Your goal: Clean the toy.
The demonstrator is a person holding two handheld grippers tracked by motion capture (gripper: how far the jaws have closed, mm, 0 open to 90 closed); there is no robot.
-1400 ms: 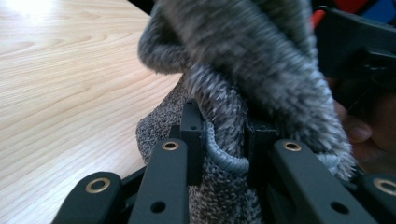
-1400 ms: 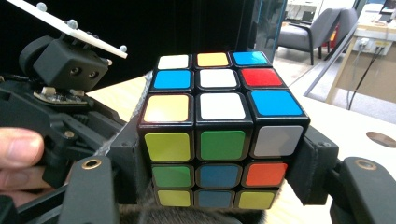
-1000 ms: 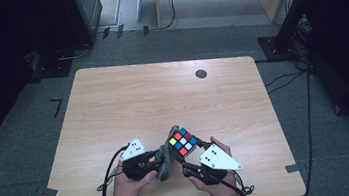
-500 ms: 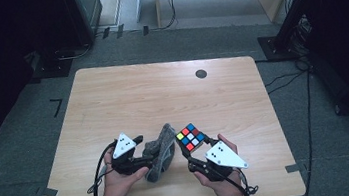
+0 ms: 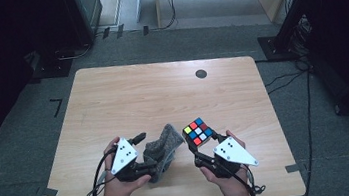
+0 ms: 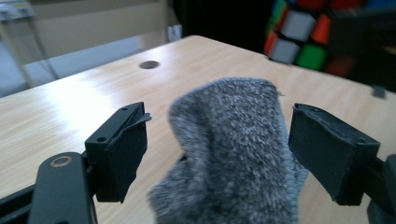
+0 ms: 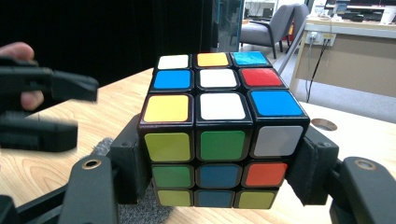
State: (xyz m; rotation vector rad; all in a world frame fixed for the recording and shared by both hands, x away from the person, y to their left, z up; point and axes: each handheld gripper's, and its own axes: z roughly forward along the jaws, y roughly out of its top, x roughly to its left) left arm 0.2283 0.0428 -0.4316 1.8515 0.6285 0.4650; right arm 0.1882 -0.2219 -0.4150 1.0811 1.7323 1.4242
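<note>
1. My right hand-held gripper [image 7: 219, 186] is clamped on the puzzle cube [image 7: 219, 135], a pad pressed flat against each side, lifting it clear of the wooden surface [image 5: 162, 94].
2. My left hand-held gripper [image 6: 215, 154] has just been opening; its jaws now stand apart with the grey cloth [image 6: 233, 149] between them, a gap on both sides.
3. In the high view the grey cloth [image 5: 161, 150] sits bunched on the surface near its front edge, just left of the cube [image 5: 198, 131].
4. Whether cloth and cube touch I cannot quite tell; they look narrowly apart.
5. A small round dark hole [image 5: 201, 73] lies well beyond them.
</note>
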